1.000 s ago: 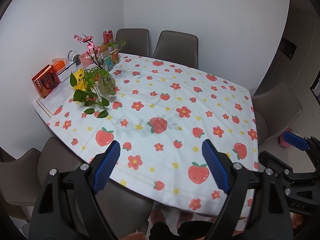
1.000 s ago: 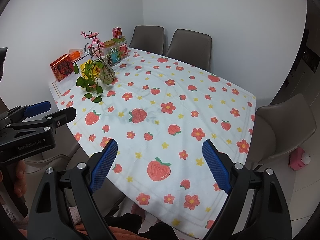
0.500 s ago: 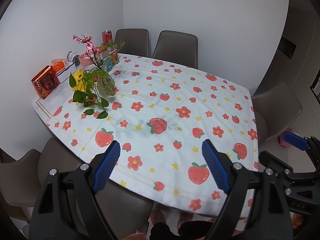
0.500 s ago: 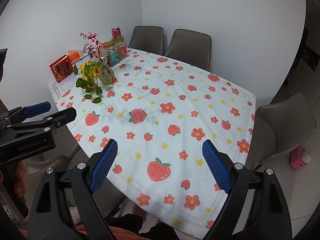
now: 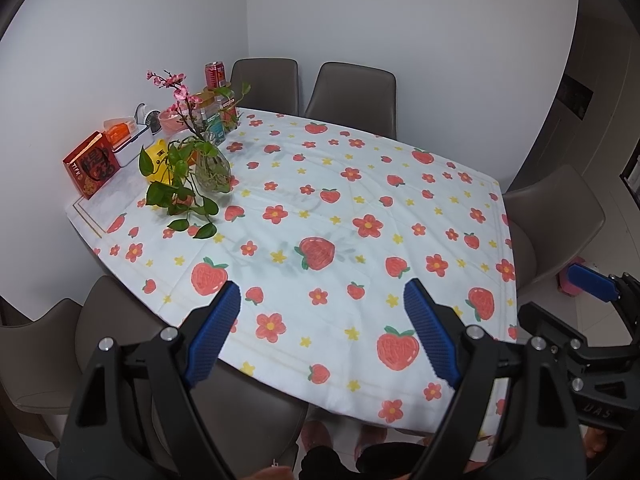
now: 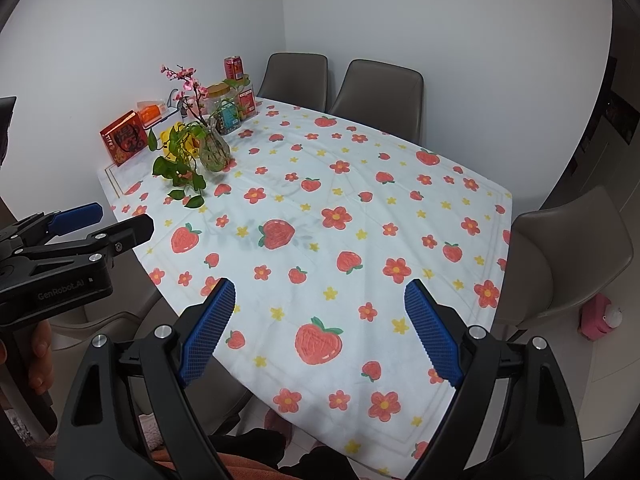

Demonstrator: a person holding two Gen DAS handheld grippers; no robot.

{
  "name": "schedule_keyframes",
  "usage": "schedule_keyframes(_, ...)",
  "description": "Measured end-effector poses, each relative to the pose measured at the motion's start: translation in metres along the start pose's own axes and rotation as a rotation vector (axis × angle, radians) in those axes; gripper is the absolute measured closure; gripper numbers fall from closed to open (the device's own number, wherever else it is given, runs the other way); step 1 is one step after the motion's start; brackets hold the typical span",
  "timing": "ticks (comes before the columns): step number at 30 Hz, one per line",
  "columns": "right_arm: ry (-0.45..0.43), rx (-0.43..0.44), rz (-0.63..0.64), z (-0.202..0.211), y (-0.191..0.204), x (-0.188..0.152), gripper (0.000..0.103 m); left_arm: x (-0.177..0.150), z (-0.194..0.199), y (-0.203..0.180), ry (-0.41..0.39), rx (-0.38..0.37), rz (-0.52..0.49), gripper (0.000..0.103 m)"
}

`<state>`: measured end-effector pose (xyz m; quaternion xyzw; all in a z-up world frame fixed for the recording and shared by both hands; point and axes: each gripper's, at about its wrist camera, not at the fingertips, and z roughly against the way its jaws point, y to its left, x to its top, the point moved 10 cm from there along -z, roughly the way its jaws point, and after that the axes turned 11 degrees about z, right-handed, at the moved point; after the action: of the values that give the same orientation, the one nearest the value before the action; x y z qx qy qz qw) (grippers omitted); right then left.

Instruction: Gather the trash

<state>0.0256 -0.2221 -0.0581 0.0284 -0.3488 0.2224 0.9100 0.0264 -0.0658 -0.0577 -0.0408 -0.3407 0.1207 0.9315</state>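
I have both grippers tilted down over the near edge of the table, which wears a white cloth printed with strawberries and flowers. The left gripper stands wide with nothing between its blue pads; the right gripper is equally wide and empty. In the right wrist view I read "GenRobot.AI" on the left gripper's black body. No loose trash shows on the cloth. Everything sits at the far left corner: a red drink can, its label too small to read, a red box with dark characters and letters like "TIFI" along one edge, jars, and a glass vase of trailing green leaves.
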Motion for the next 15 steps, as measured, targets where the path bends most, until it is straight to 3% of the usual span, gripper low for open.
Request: schedule_keyframes(15, -0.005, -0.003, 0.000, -0.001, 0.001, 0.005, 0.019, 0.014, -0.002, -0.003, -0.006, -0.009, 0.004, 0.019)
